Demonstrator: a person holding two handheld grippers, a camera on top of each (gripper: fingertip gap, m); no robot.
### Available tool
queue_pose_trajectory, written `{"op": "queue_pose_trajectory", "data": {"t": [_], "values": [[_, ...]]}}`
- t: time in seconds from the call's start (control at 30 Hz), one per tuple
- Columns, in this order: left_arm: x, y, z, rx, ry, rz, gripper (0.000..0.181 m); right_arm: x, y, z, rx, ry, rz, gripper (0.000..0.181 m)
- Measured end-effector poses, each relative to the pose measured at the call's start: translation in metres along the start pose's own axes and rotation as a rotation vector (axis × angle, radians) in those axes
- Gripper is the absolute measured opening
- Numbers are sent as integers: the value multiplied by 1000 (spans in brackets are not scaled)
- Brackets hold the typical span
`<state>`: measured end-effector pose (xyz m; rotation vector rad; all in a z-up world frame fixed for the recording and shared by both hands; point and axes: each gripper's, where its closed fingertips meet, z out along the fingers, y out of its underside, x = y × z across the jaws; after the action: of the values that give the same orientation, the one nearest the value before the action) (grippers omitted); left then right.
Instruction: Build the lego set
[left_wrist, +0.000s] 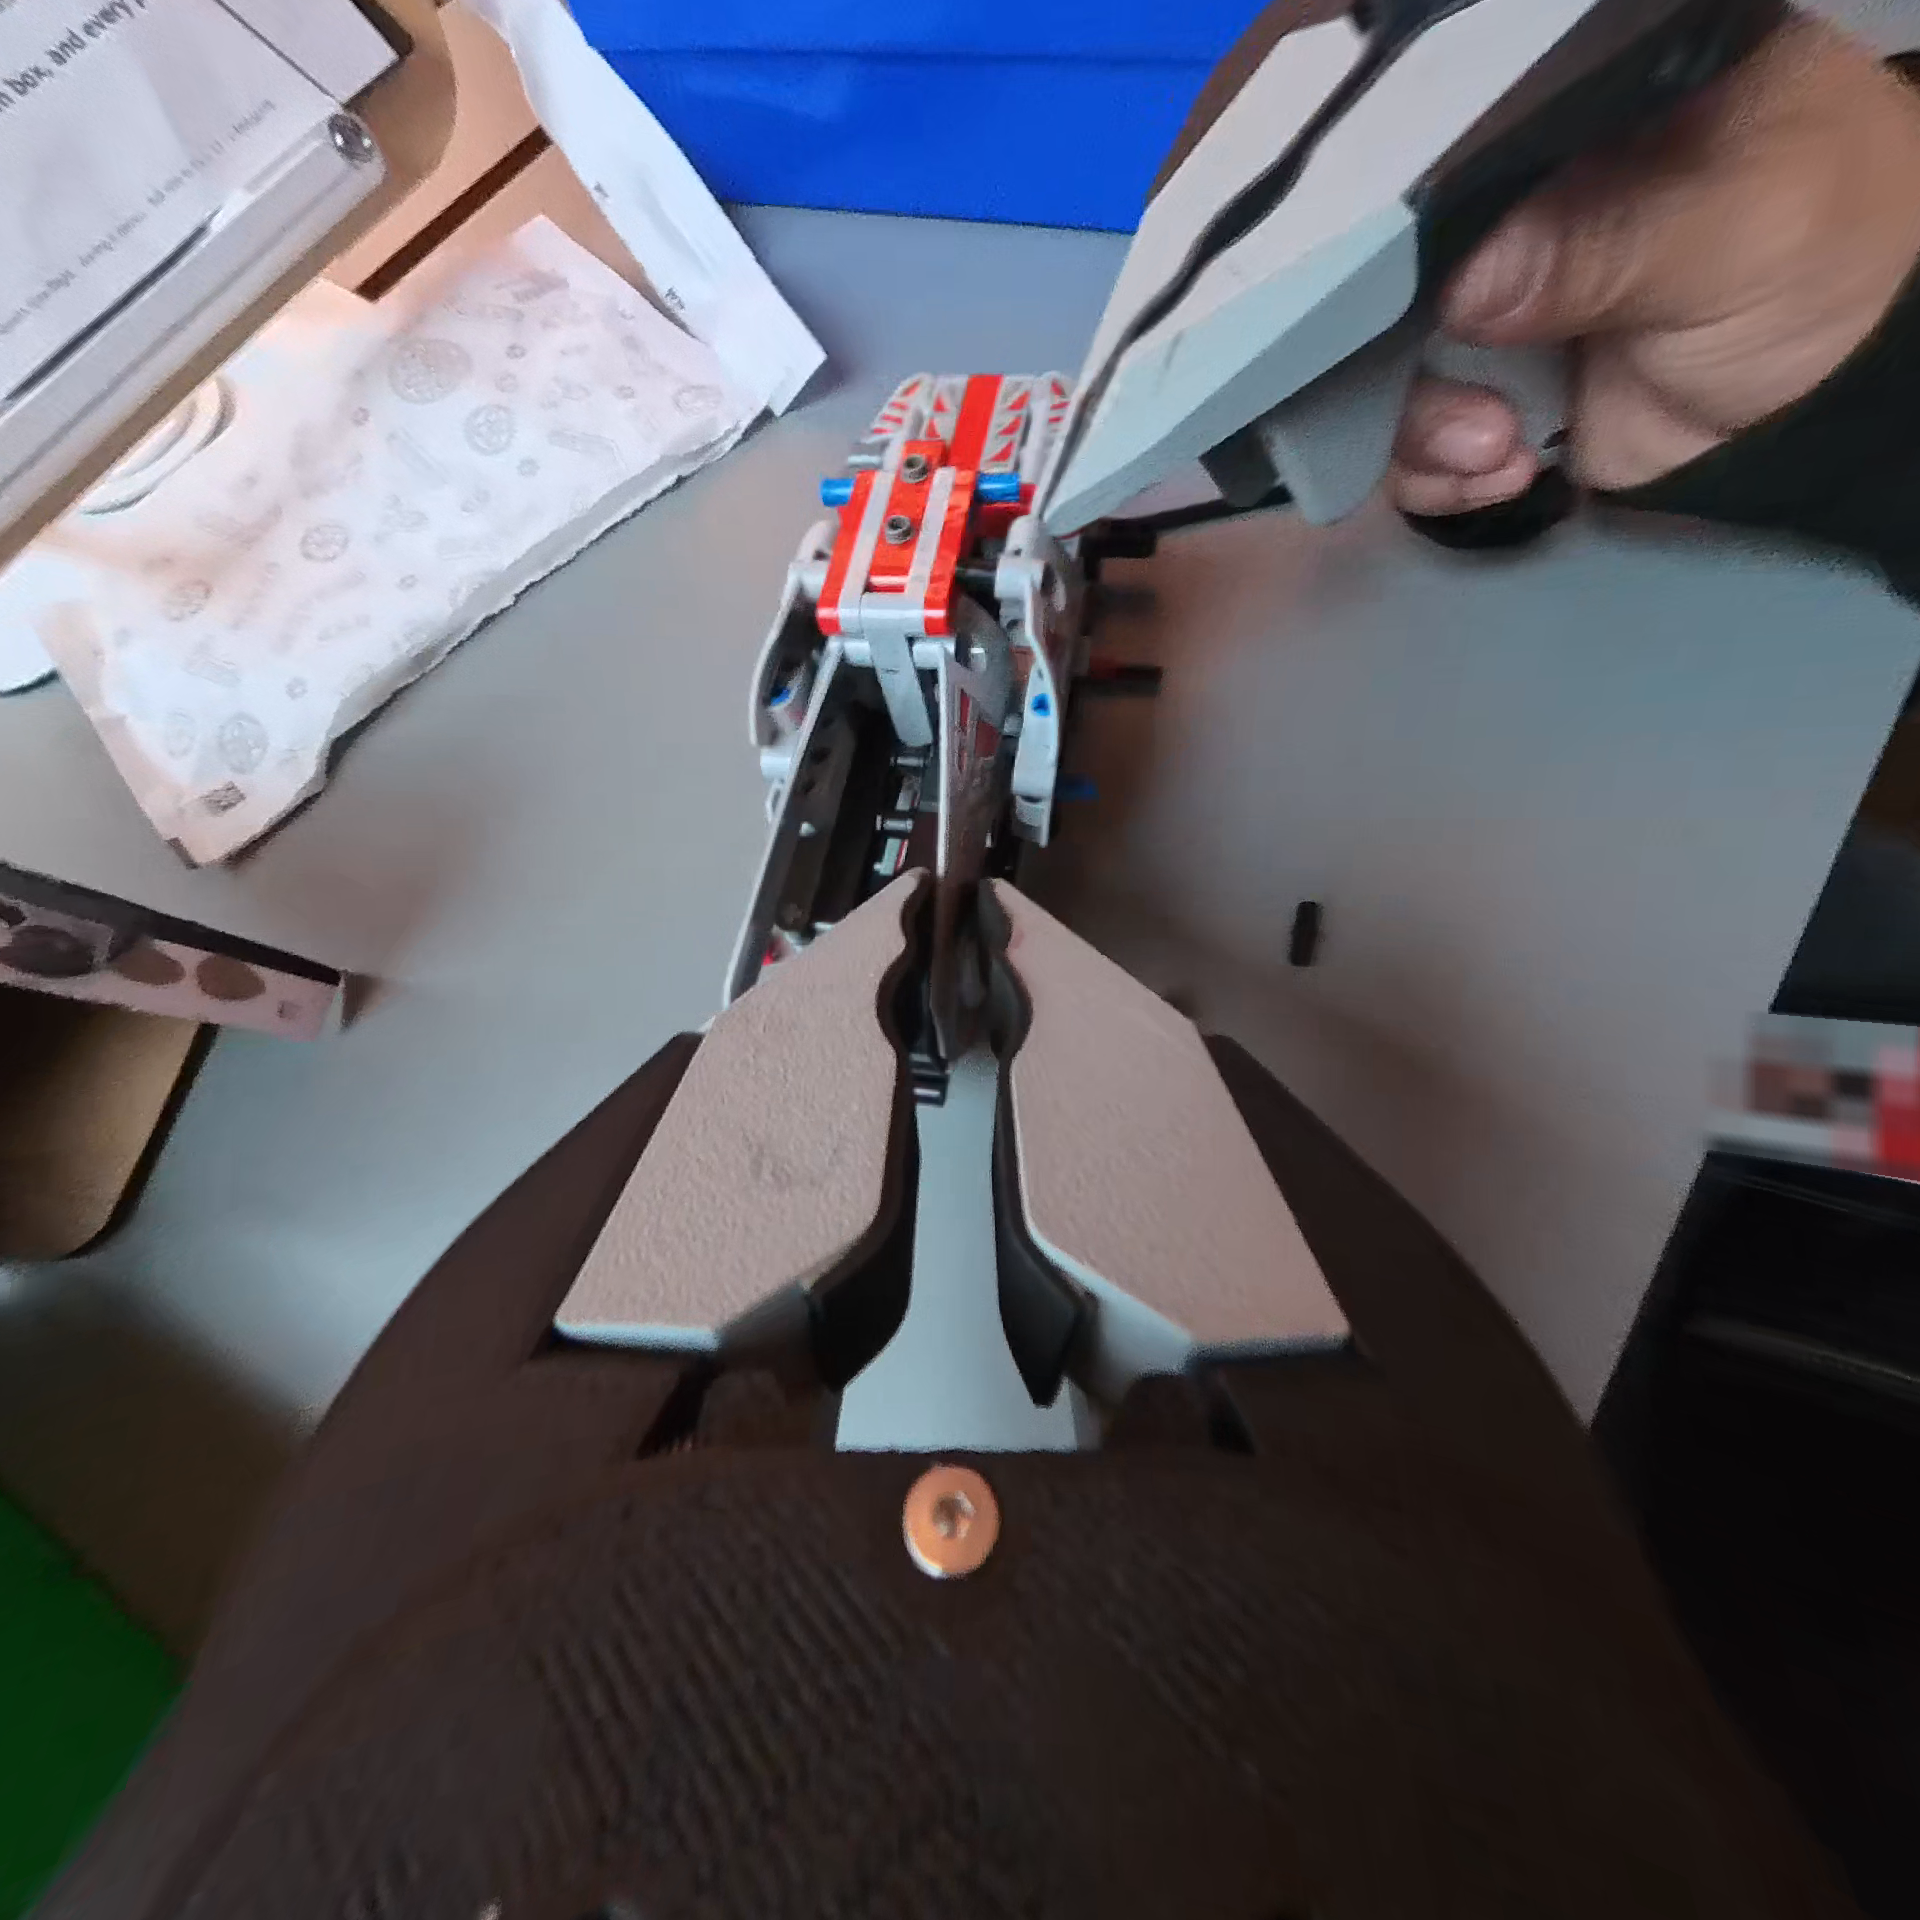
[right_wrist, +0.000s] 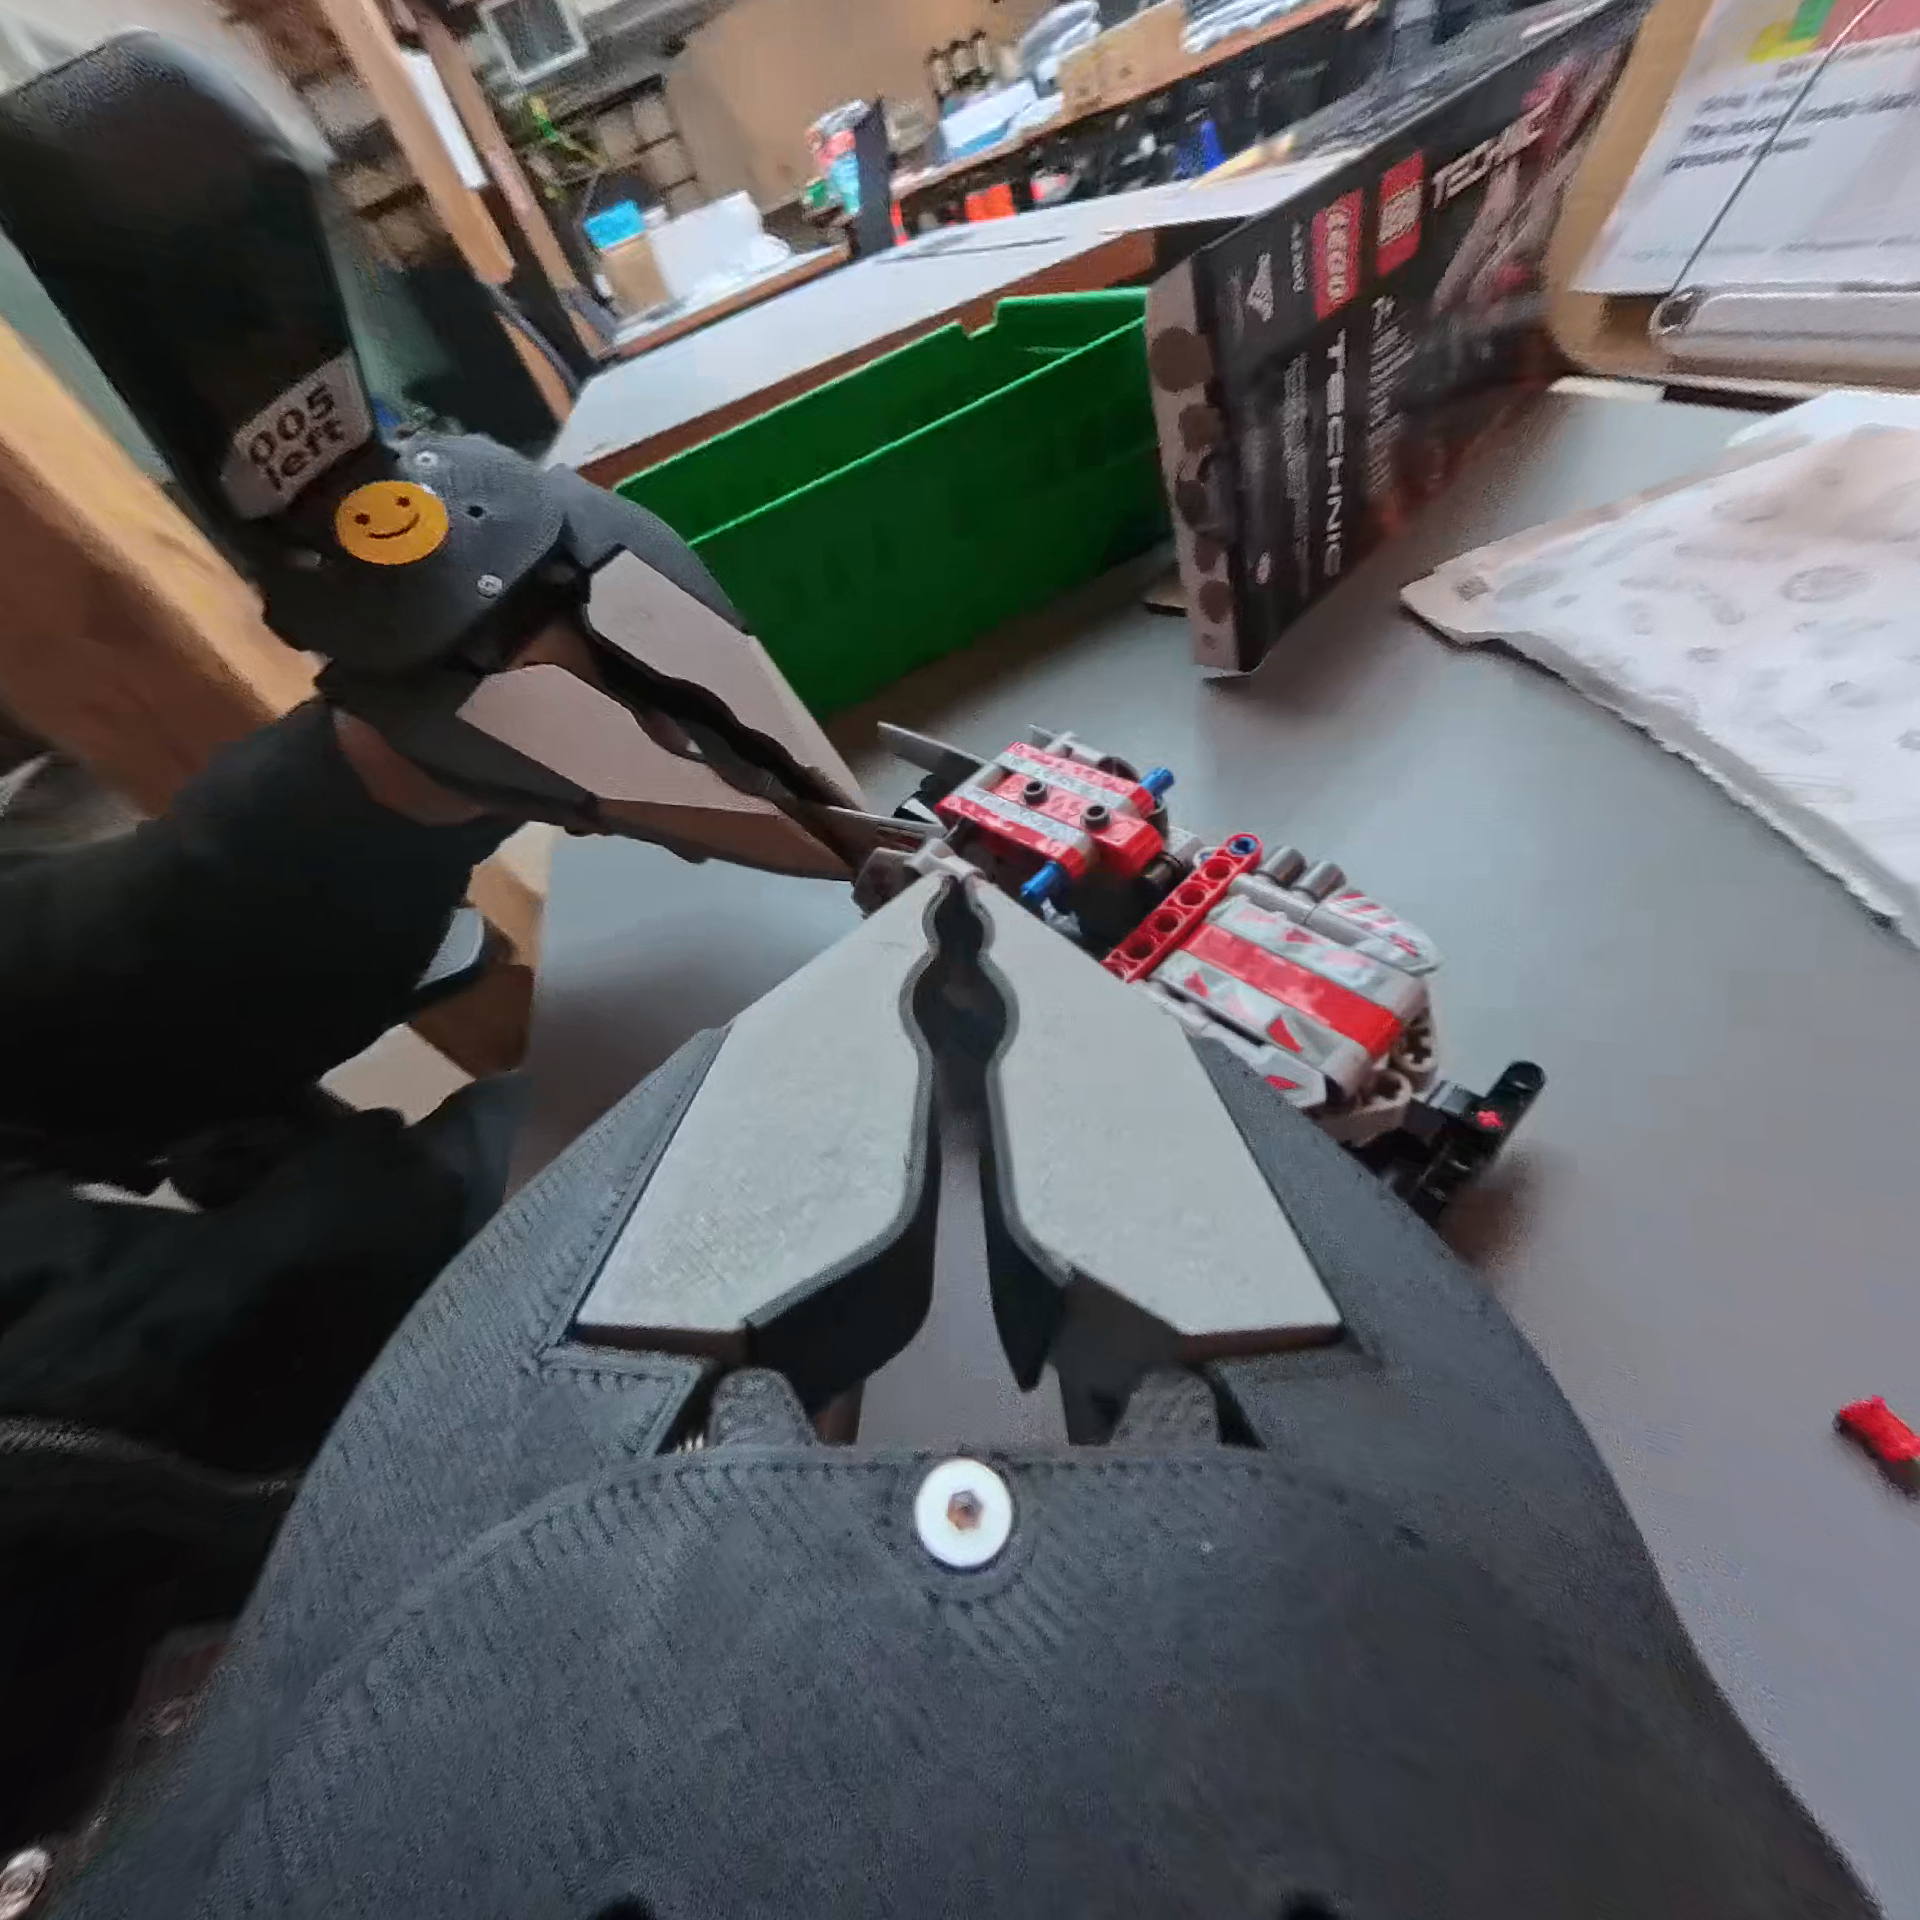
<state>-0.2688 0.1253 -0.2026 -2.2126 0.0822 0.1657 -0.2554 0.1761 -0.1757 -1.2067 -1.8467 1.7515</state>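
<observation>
Just ahead of the left tongs (left_wrist: 951, 914), on the matte grey surface (left_wrist: 520, 935): model (left_wrist: 894, 551), long and narrow, lying flat. Clamped shut on a thin grey panel at its near end, probably to steady the whole build. Right tongs (right_wrist: 951, 883) drawn together, tips pressed to the model's side near the blue pegs; cannot tell whether anything is pinched. Looks like bracing from two sides so that a part seats without the model sliding. Hard glossy plastic: red studded beam, striped red-and-white panels, black frame. Tongs faced with flat, grainy pads. Right of the right tongs, a loose red pin (right_wrist: 1881, 1439); beyond, crinkled paper bag (right_wrist: 1714, 644), printed box (right_wrist: 1351, 395), green bin (right_wrist: 914, 488).
</observation>
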Motion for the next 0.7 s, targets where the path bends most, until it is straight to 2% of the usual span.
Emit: {"op": "queue_pose_trajectory", "data": {"t": [0.13, 0.2, 0.27, 0.47, 0.57, 0.7], "values": [[-5, 0, 1, 2, -44, 31, 6, -1, -4, 1, 13, -6, -42, 0], [-11, 0, 2, 1, -83, 46, 7, -6, 4, 4, -20, -32, -58, 2], [-14, 0, 0, -6, -108, 52, 8, 0, 13, 7, -55, 25, -109, 0], [0, -28, -17, 75, -62, 54, 10, -1, 6, 8, -23, 110, -226, 3], [8, -28, -8, 64, -12, 36, 14, 5, -1, 5, 14, 165, -245, 17], [5, -24, 6, 30, -32, 57, 11, 3, 7, 12, -28, 112, -212, 15]]}}
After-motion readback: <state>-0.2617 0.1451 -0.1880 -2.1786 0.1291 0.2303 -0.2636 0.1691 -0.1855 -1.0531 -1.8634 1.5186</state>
